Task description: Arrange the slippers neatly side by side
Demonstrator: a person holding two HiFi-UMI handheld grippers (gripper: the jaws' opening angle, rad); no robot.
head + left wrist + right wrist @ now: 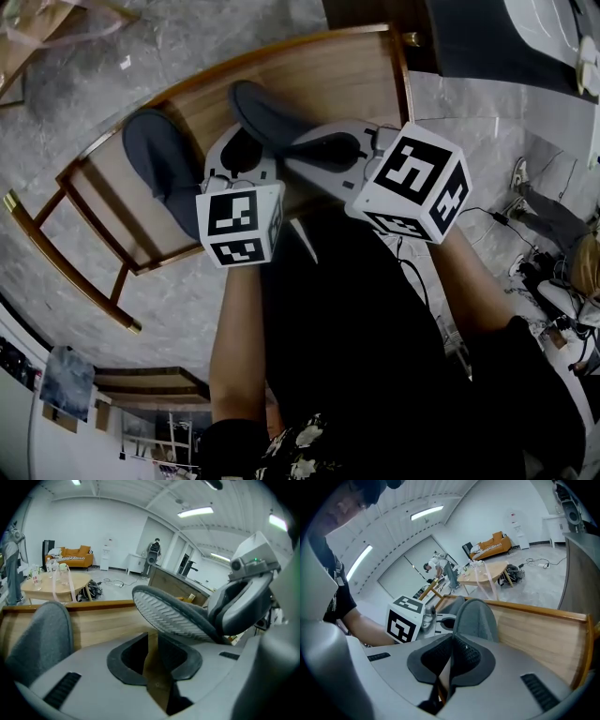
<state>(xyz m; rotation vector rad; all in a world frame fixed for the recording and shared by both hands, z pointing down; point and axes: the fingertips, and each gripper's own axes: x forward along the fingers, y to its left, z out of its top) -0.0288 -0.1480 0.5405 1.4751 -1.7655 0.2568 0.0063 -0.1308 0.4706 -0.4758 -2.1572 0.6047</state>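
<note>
Slipper (272, 122) pinched by closed fingers of our right gripper (451, 641) may slip out; fingers of our left gripper (152, 641) stand apart, empty.

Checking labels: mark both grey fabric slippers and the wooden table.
Left grey fabric slipper (155, 150): head view, toe.
Right grey fabric slipper (173, 613): left gripper view, ribbed sole.
Wooden table (337, 75): head view, bare top.

Grey marble floor (141, 56), orange sofa (71, 557)

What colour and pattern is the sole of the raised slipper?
The slipper sole is light grey with zigzag ribs; the left gripper view shows it best.
</note>
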